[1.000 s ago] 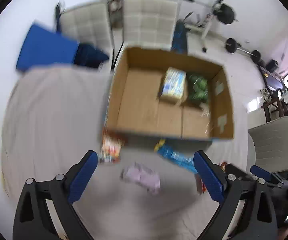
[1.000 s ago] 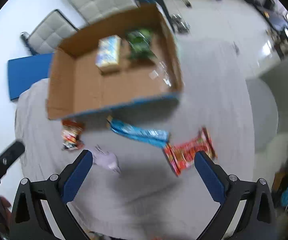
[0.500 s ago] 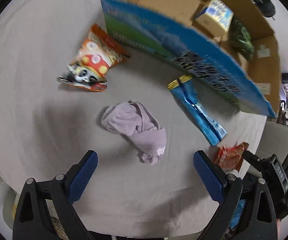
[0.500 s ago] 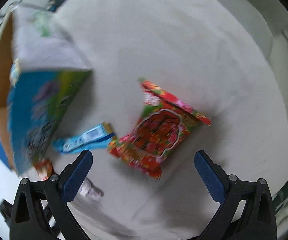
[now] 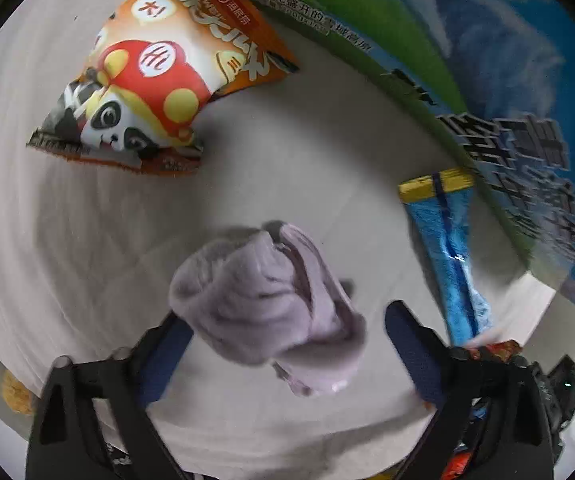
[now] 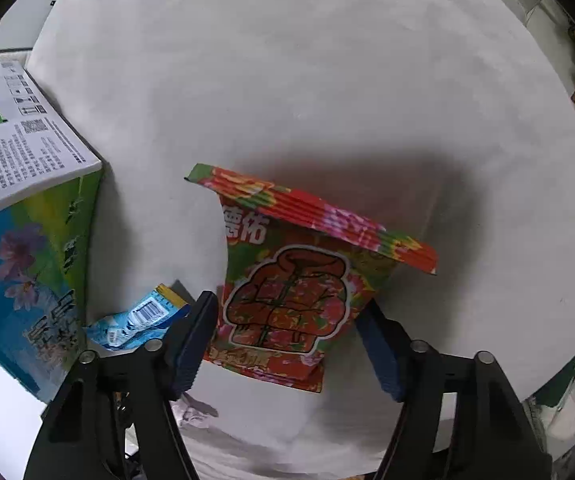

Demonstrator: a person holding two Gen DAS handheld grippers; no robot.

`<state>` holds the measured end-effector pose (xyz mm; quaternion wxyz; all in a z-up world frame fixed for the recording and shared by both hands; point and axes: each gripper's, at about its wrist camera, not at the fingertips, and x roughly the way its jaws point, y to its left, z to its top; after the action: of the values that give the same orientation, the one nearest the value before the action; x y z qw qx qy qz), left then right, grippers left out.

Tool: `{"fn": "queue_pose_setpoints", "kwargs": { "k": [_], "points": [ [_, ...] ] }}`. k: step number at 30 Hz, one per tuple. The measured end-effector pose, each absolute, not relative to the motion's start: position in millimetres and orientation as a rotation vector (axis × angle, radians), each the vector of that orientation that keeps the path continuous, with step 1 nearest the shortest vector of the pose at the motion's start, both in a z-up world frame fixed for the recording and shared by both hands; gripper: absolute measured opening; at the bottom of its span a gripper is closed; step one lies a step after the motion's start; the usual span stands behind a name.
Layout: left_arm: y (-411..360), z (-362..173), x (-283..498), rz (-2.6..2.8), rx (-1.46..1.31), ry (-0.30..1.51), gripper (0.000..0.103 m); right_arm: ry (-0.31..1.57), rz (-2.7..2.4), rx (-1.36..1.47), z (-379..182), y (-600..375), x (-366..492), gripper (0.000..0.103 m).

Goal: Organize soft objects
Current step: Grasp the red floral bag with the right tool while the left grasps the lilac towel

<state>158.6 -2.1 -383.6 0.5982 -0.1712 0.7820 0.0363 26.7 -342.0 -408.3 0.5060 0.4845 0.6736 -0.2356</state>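
- Progress looks early, judged from how things lie: four soft items sit loose on the grey cloth outside the printed cardboard box, and none is lifted.
- The left gripper is down around the crumpled lilac cloth. Its jaws stand apart, one blue pad at each side of the bundle; the left pad seems to touch the fabric, the right pad is clear of it. Nothing is clamped.
- The right gripper straddles the lower part of the red snack bag. Its jaws are also spread, with the left pad just beside the bag's edge and the right pad near the other edge. No squeeze is visible.
- The orange panda bag lies flat near the box wall, well apart from both tools.
- The blue packet lies along the foot of the box; in the right wrist view its barcode end shows just left of the right gripper.
- What is left, as far as I can judge: closing on the cloth and the red bag, carrying both to the box, then the two remaining packets.
- The box interior is out of sight, so its contents cannot be told.
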Motion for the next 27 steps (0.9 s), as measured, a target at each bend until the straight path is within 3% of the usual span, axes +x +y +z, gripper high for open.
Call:
{"fn": "queue_pose_setpoints", "kwargs": {
  "k": [2,3,5,8,15,27],
  "points": [
    [-8,-389,158,0.074,-0.366,1.829,0.065,1.636,-0.584,1.134,-406,-344,32,0.056],
    [-12,-389,156,0.076,-0.332,1.822,0.063,1.640,-0.586,1.117,-405,-343,33,0.054],
    [-19,-386,155,0.071,-0.265,1.798,0.048,1.648,-0.580,1.073,-402,-340,35,0.052],
    [-35,-379,150,0.037,-0.162,1.773,0.041,1.656,-0.562,0.990,-396,-330,38,0.049],
    [-75,-349,123,-0.026,0.083,1.635,0.039,1.632,-0.479,0.678,-366,-280,39,0.048],
    [-90,-249,86,-0.148,0.129,1.437,0.038,1.481,-0.287,0.366,-266,-232,45,0.047]
  ]
}}
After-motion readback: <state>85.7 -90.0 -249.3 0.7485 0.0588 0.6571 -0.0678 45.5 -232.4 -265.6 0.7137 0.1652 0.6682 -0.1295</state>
